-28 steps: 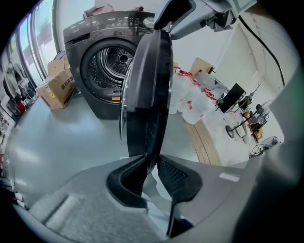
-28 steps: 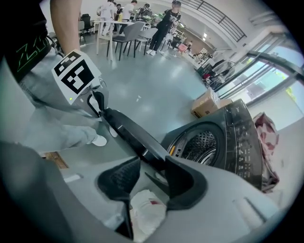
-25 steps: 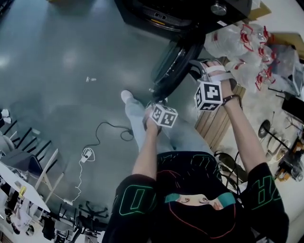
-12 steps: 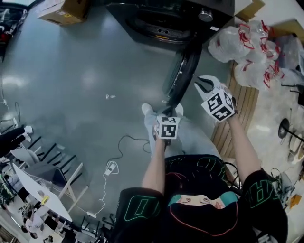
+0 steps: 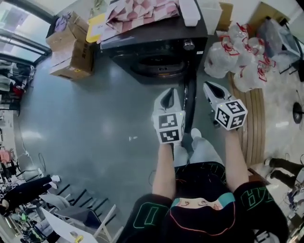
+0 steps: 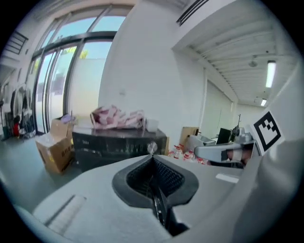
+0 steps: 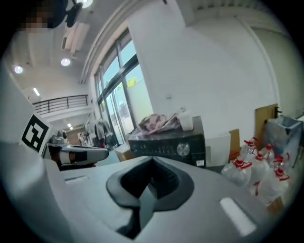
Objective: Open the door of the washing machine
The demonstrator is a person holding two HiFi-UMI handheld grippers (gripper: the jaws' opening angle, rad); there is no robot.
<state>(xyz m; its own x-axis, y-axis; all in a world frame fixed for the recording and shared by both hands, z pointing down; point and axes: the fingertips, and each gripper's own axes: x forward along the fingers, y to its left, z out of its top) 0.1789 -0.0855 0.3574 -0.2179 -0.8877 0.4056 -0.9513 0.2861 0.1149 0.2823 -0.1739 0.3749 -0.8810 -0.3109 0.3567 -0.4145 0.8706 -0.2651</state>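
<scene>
Far ahead and to the left of the left jaws, two cardboard boxes [image 5: 71, 52] sit stacked beside the machine. From there a wide stretch of bare grey floor [image 5: 95, 128] runs back past the left jaws, so that side has plenty of open room.

The left gripper [image 5: 168, 96] is clenched, its jaws pressed together with nothing between them. It points toward the one washing machine [image 5: 156, 52], which stands straight ahead of both pairs of jaws. On the machine's top lie one heap of pink cloth [image 5: 142, 12] and one white tub [image 5: 190, 10].

The machine's single door [image 5: 190, 109] is already swung out from the front. It is seen edge-on in the gap between the two pairs of jaws, just right of the left ones, and neither pair grips it.

The right gripper [image 5: 209, 88] has just closed its jaws, and they too are clenched on nothing. Ahead and to the right of them, clear bottles [image 5: 237, 57] with red caps crowd the machine's right edge, too bunched to count. One slatted wooden board [image 5: 254, 123] lies on the floor to the right of the right jaws, so there is little room on that side.
</scene>
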